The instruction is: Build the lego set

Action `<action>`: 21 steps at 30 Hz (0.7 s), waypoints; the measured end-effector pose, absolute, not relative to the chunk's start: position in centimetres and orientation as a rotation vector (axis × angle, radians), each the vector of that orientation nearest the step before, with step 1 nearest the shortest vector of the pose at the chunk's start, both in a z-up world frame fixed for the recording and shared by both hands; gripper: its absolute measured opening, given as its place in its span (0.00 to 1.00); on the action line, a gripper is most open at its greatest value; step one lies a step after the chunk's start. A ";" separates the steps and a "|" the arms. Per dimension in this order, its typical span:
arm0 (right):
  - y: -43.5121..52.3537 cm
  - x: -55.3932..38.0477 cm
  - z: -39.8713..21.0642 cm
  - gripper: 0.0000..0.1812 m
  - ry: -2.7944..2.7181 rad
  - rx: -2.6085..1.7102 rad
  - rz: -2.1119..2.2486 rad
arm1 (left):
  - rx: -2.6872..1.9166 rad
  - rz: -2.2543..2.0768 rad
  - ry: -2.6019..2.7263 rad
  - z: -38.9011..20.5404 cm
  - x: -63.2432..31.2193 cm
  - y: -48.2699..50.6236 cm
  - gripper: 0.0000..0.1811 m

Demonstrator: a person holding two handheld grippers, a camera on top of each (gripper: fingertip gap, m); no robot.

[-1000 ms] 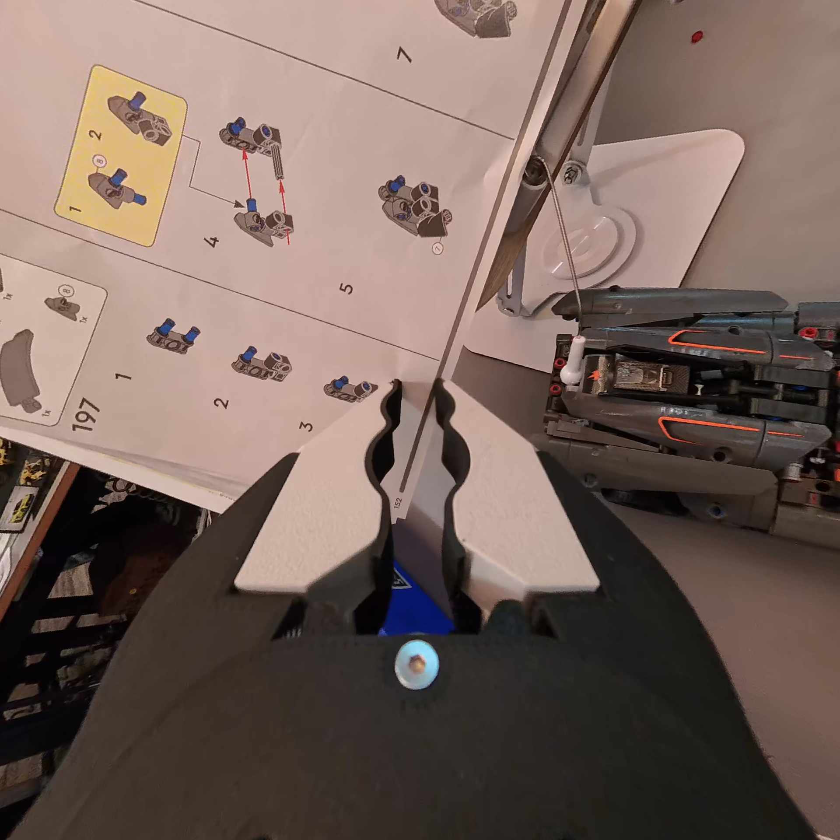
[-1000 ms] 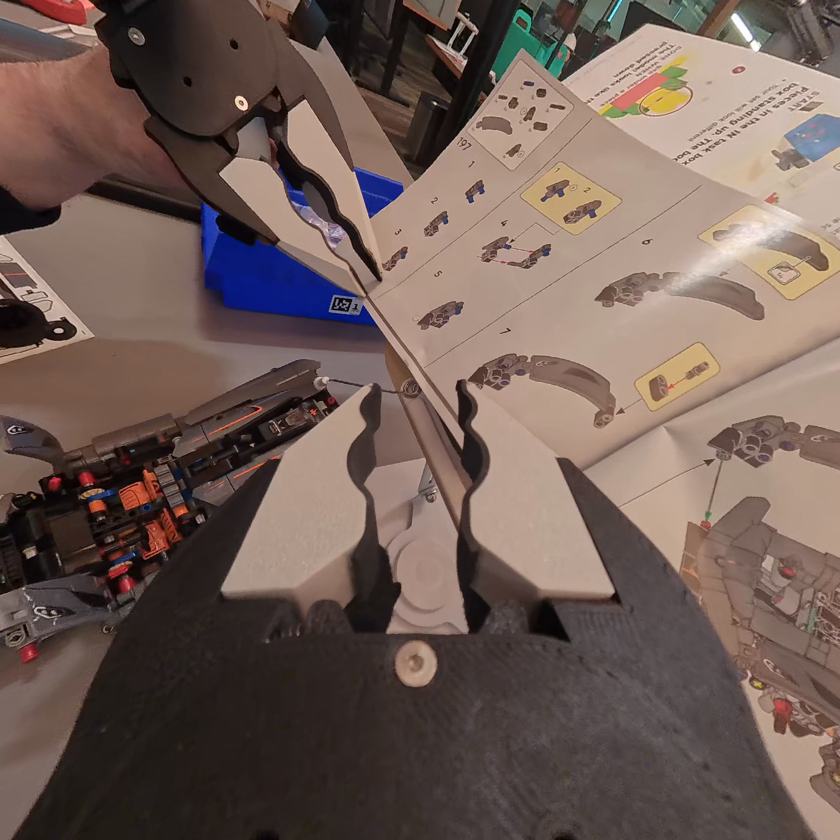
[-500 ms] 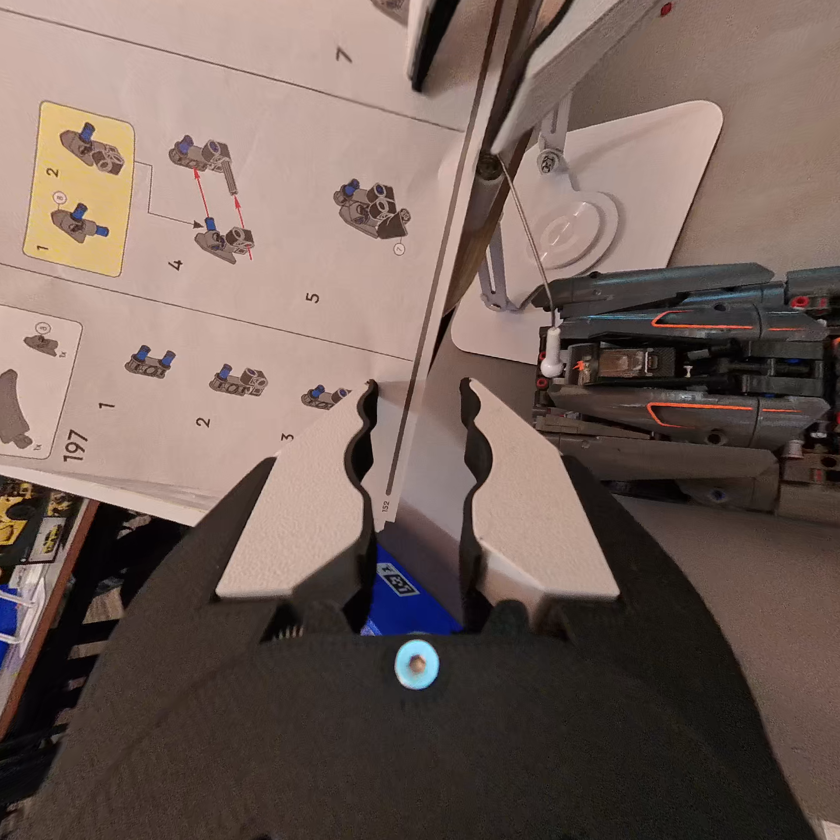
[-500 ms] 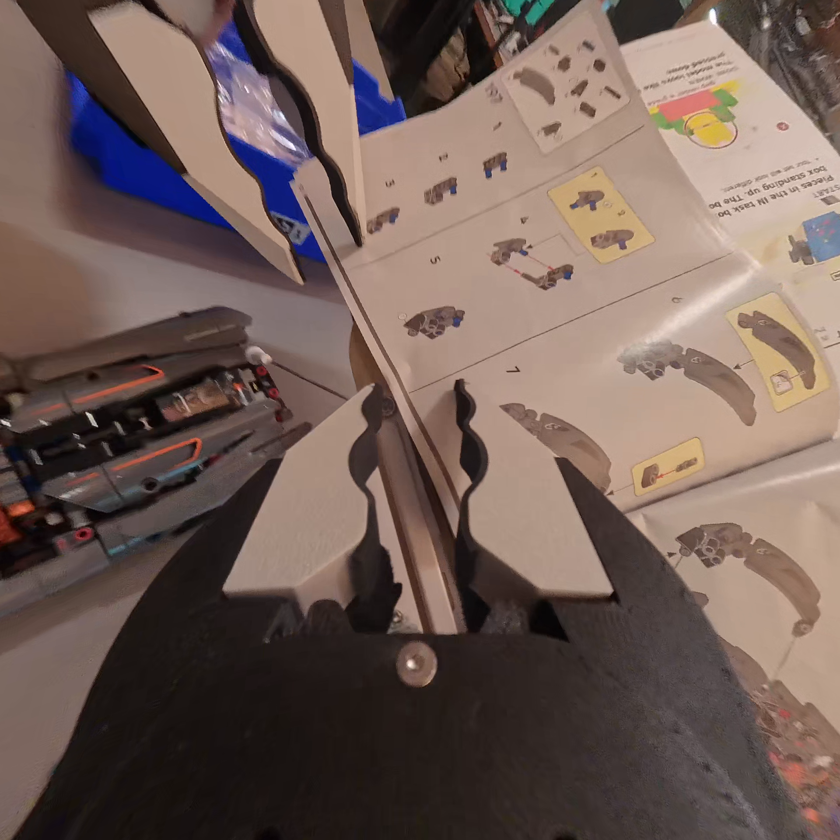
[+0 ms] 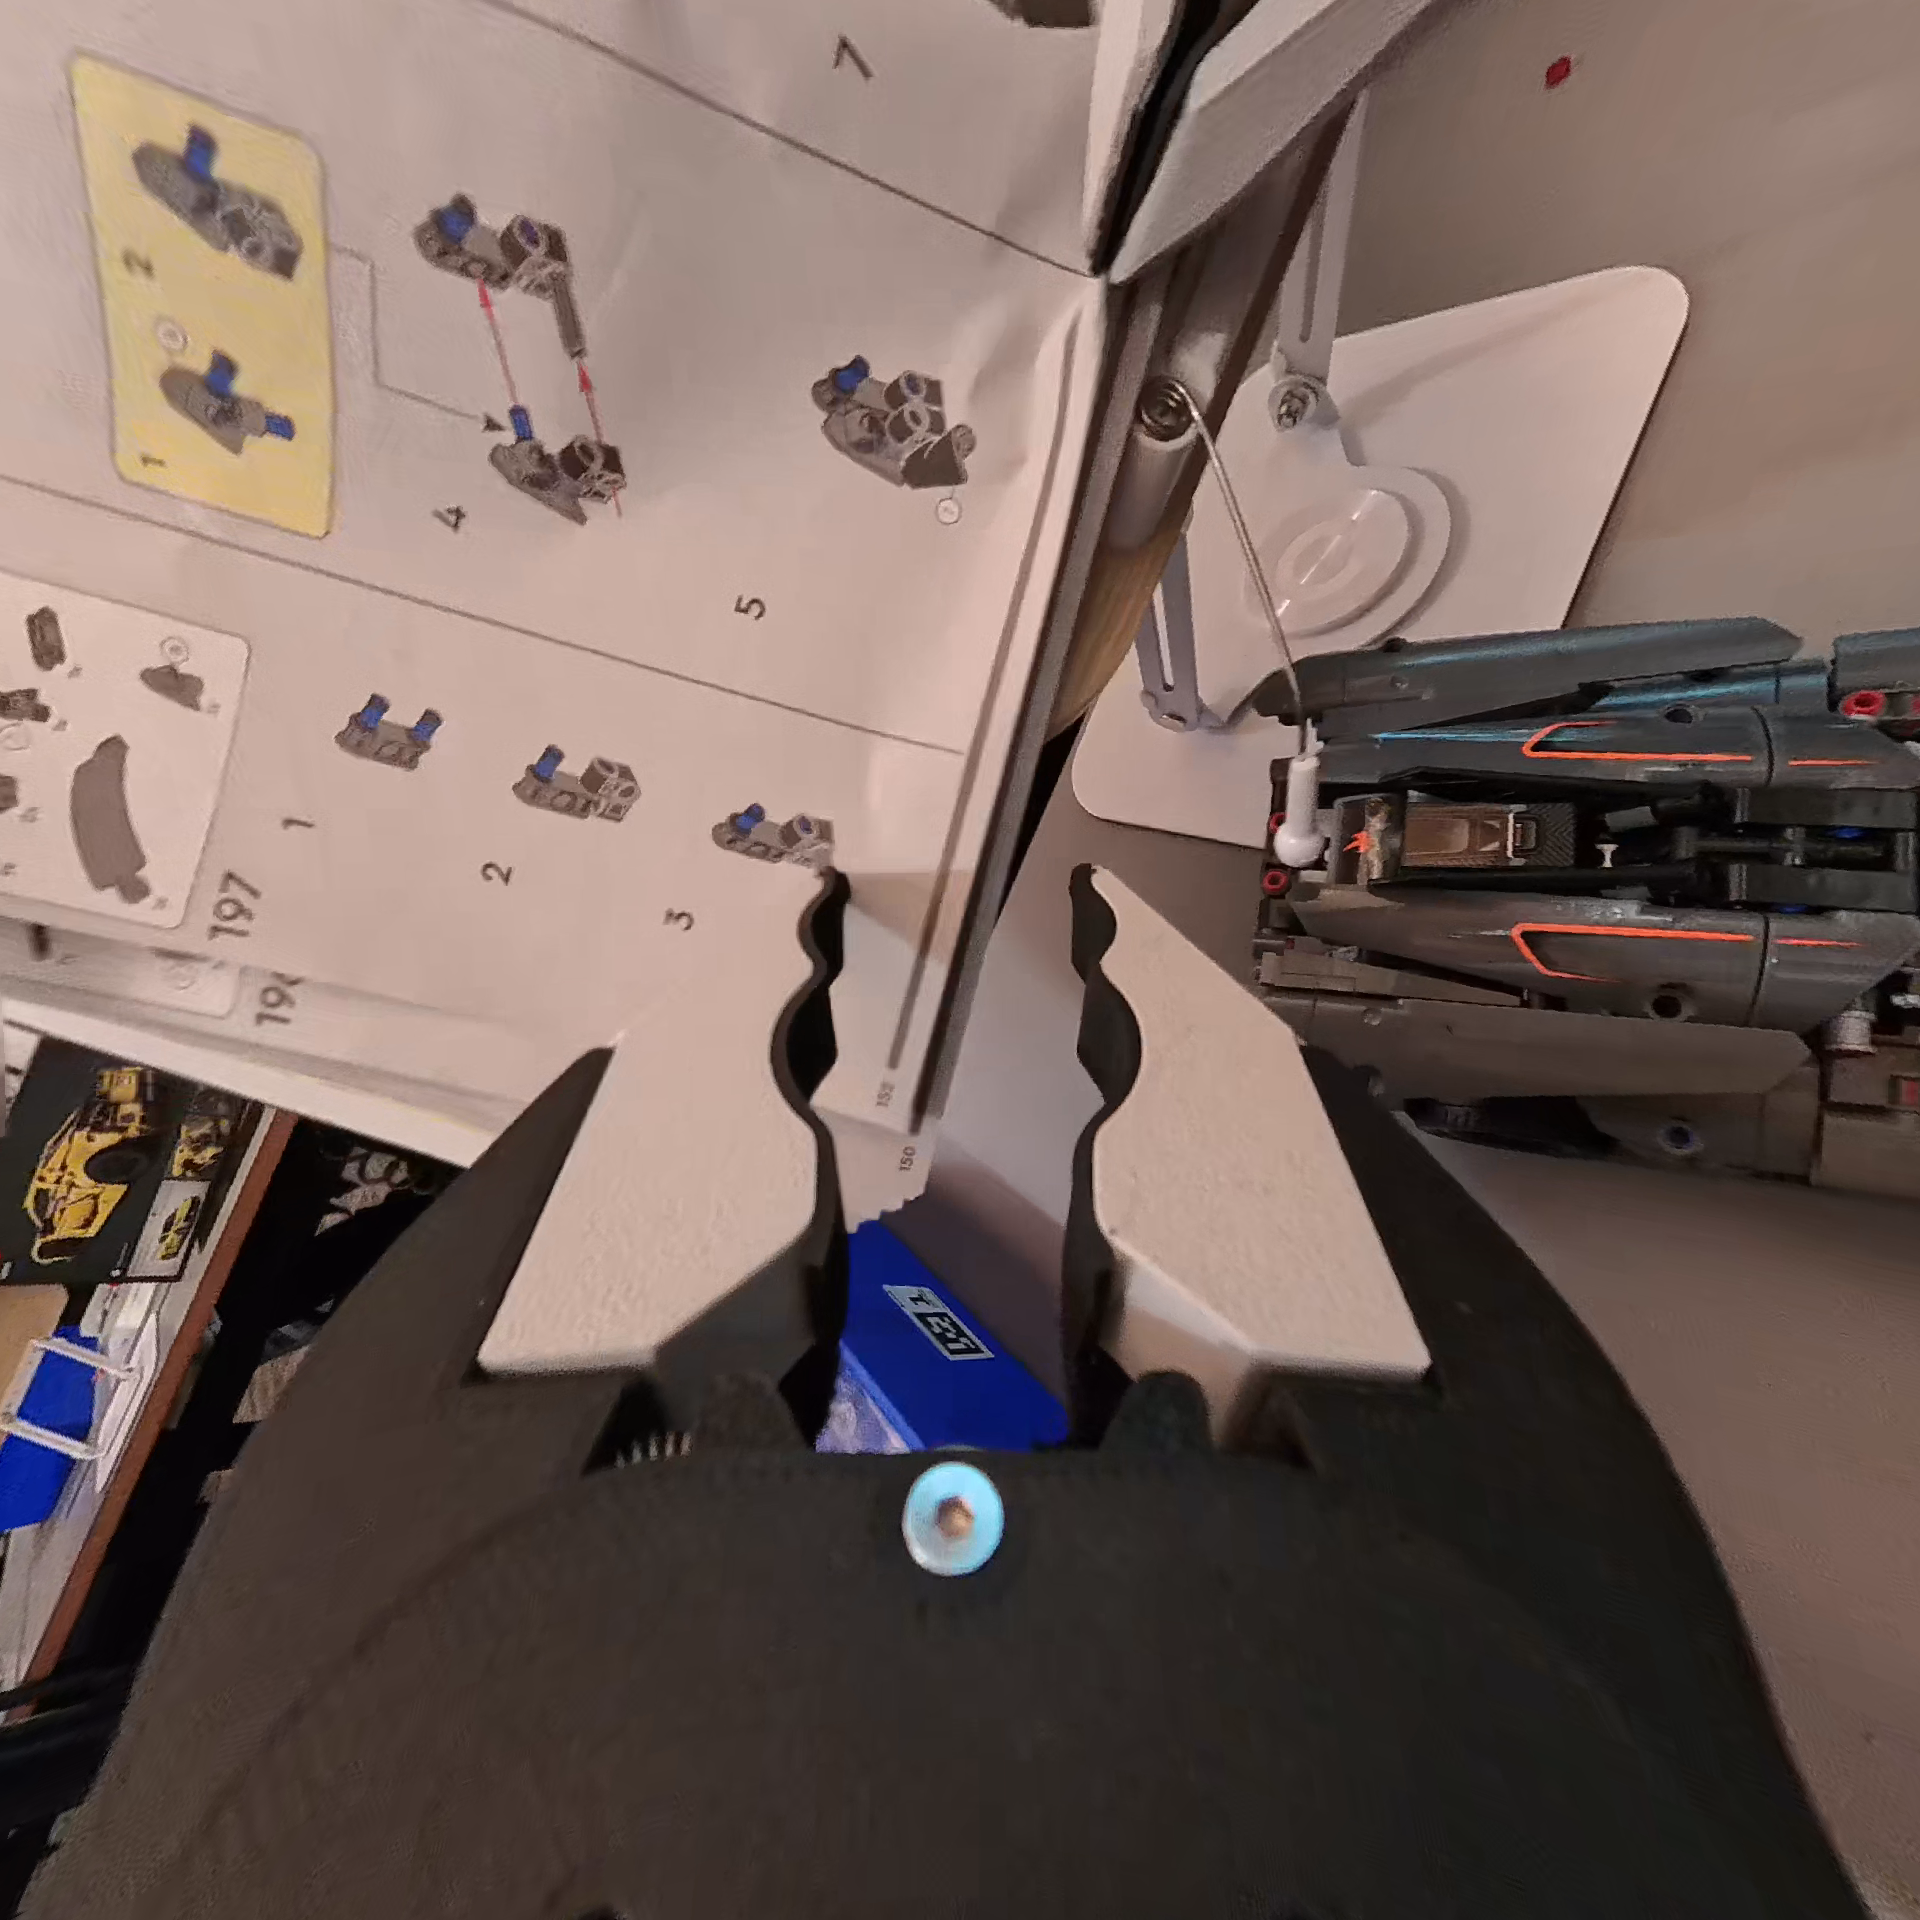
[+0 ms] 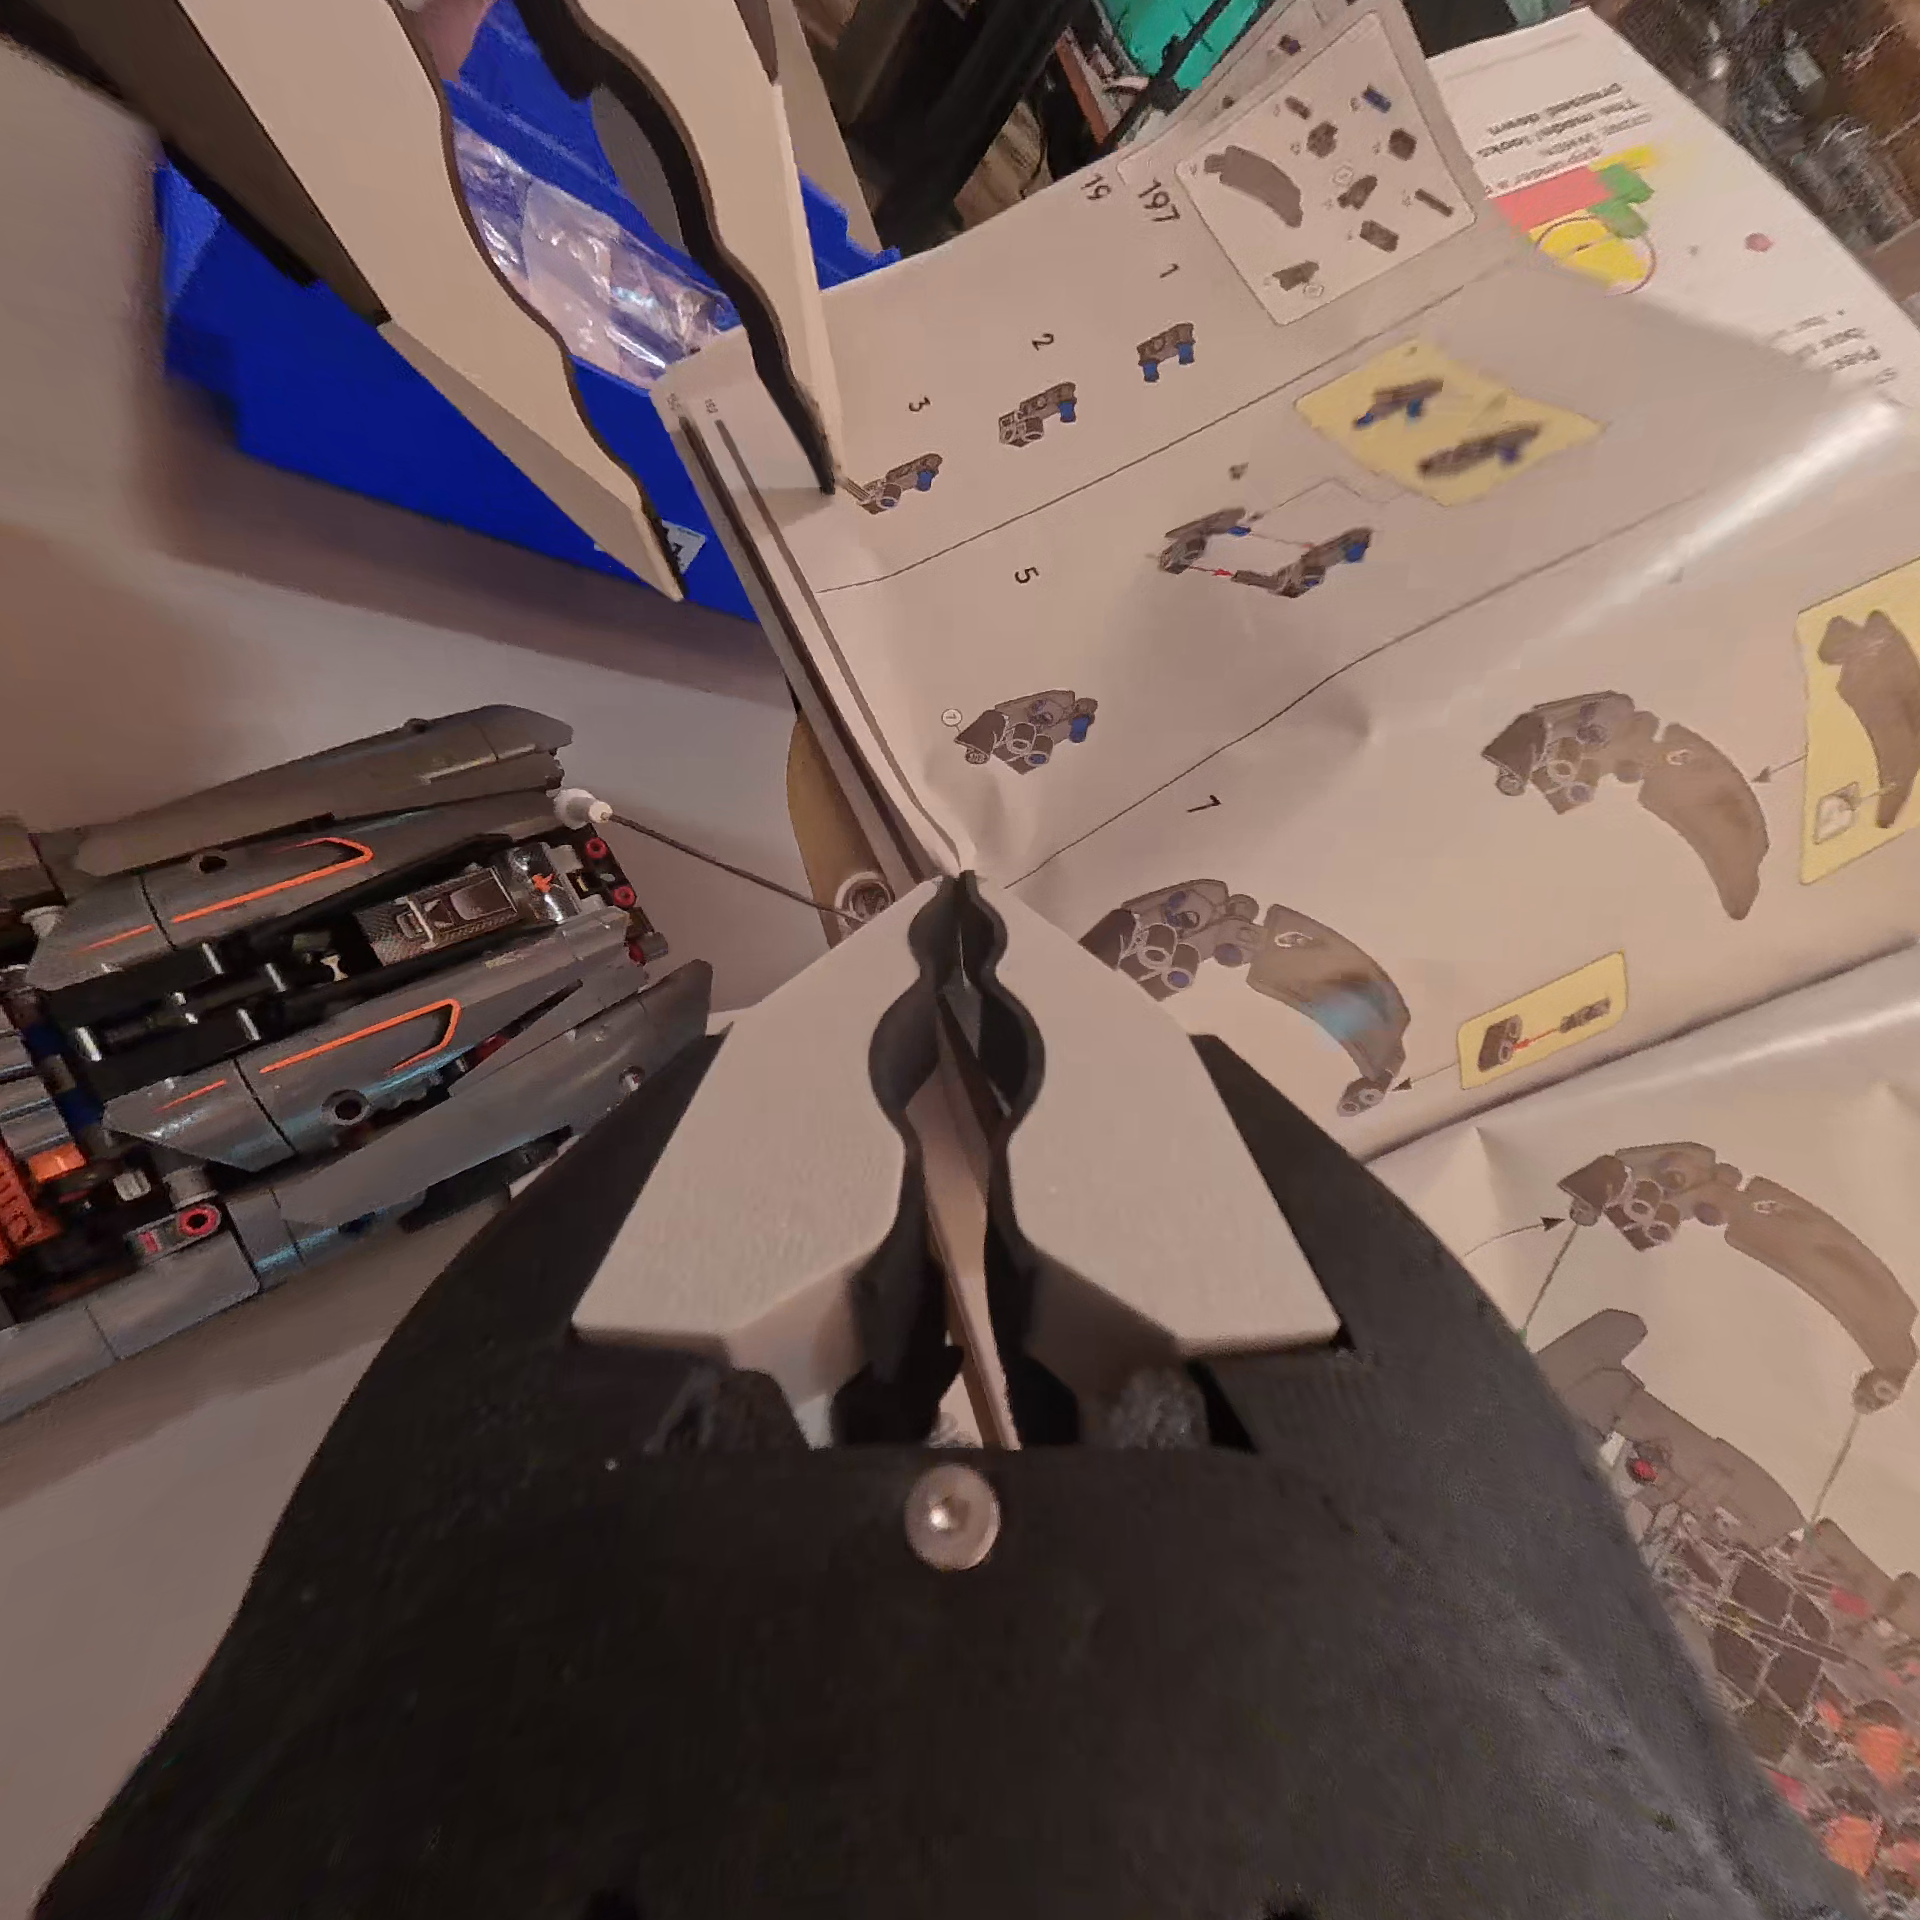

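Observation:
The instruction booklet (image 5: 623, 520) stands open on a white book stand (image 5: 1507, 416). My left gripper (image 5: 958, 883) is open, and the corner of the turned pages sits loose between its fingers. My right gripper (image 6: 961, 883) is shut on the edge of the booklet's (image 6: 1351, 675) page, lower down the same edge. It shows in the left wrist view at the top (image 5: 1143, 156). The left gripper (image 6: 748, 530) shows open at the top left of the right wrist view. The dark grey lego model (image 5: 1610, 883) with orange stripes lies on the table beside the stand (image 6: 312, 987).
A blue bin (image 6: 343, 395) holding clear bags stands behind the booklet, and shows under my left fingers (image 5: 935, 1351). The stand's wire page holder with a white tip (image 6: 577, 805) reaches the model. More printed sheets (image 6: 1714, 1455) lie at the right. My right fingertips sit around 10 cm from my left ones.
My left gripper has opened and let go of the page corner. My right gripper has moved up along the page edge and shut on it.

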State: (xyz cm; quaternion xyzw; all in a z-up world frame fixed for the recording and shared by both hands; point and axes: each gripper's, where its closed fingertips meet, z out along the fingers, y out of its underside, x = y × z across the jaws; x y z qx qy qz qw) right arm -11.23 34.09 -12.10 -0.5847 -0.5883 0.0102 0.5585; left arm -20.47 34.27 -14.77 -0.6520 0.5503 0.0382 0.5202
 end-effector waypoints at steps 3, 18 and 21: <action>33.9 -10.9 -11.3 0.00 -1.347 -1.377 0.076 | -1.545 0.089 1.271 -13.6 -21.1 34.3 0.27; 33.6 -10.4 -10.6 0.00 -1.304 -1.325 0.010 | -1.627 0.114 1.158 -12.9 -24.5 35.4 0.34; 33.6 -10.1 -10.2 0.00 -1.283 -1.305 -0.035 | -1.646 0.131 1.173 -13.6 -24.5 35.6 0.34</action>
